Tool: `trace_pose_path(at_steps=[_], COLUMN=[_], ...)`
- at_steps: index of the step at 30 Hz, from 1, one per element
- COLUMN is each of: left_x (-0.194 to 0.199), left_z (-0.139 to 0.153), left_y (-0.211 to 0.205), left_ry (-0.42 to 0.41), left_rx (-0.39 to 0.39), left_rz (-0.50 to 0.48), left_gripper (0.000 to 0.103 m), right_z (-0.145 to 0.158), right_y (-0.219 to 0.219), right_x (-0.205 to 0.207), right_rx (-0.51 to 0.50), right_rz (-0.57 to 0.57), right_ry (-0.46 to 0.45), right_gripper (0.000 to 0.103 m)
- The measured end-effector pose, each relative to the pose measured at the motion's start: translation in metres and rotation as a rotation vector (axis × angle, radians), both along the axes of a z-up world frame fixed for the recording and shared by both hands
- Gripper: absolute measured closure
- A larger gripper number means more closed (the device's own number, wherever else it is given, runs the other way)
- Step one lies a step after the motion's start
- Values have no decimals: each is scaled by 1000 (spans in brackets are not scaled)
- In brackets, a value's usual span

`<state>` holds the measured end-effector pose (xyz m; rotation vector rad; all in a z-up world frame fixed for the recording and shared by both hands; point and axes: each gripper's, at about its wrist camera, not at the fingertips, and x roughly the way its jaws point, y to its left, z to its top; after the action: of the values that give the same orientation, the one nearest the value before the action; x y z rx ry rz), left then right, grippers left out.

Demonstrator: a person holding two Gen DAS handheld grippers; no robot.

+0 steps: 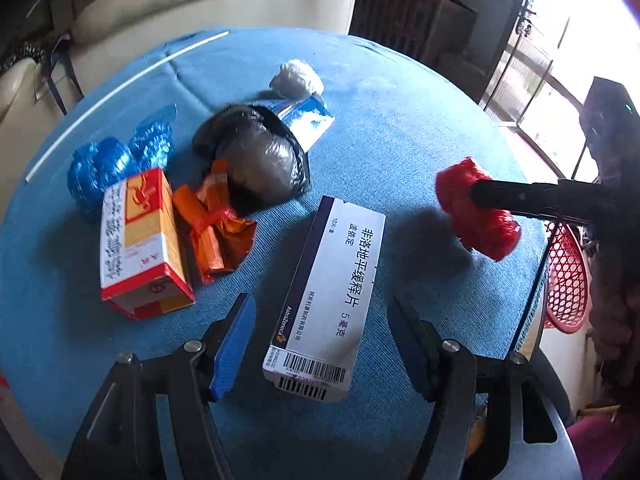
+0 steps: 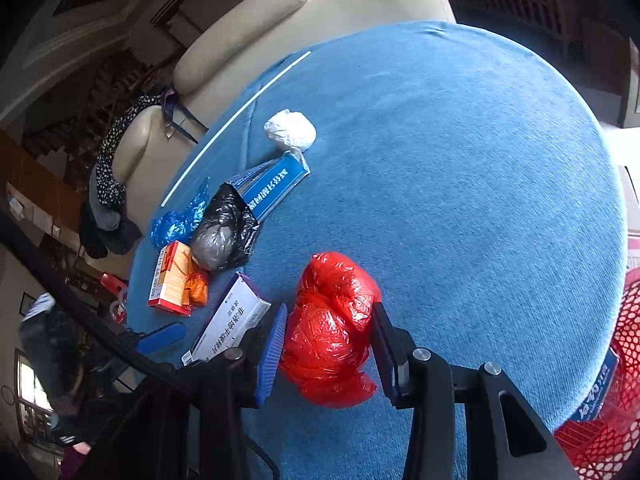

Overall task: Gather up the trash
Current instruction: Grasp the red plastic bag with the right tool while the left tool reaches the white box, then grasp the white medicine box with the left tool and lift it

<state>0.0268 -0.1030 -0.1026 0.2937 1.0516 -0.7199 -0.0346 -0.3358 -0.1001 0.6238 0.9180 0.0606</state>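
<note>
Two grippers over blue worktop (image 1: 400,128). R gripper (image 2: 329,346) jaws clamped on red plastic wad (image 2: 332,328), held near worktop's near edge, w/ red mesh basket (image 2: 616,412) past that edge. L gripper (image 1: 324,344) jaws apart, either side of white med box (image 1: 324,300), not touching. Other trash lies towards far-left edge.

Red basket (image 2: 624,320) cut off at edge — blue box (image 2: 276,188) half-hidden.

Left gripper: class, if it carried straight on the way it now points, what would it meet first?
Most likely the white medicine box, which lies on the blue table between the open fingers of the left gripper. How much of a gap remains is hard to judge.
</note>
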Motion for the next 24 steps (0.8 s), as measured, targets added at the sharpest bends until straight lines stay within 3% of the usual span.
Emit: trace_pose_path(at_steps=[4,7,14,24], left_x=[-3,-5,-11,-30], left_z=[-5,-10,-7,23], left_y=[-2,-6,-6,4], left_ry=[-1,6,-6,-55], left_rx=[4,21,5,-50], left_rz=[-7,-12,5,24], left_gripper=[36,52,52,55], right_z=[-1,-3,-4,-3], right_y=[-3,-1,3,0], right_x=[-4,-4,-7,-17], right_rx=[8,8,11,29], right_rz=[-11,-10,-8,2], right_ry=[-7,-2,12,19], right_gripper=[59,59,53,52])
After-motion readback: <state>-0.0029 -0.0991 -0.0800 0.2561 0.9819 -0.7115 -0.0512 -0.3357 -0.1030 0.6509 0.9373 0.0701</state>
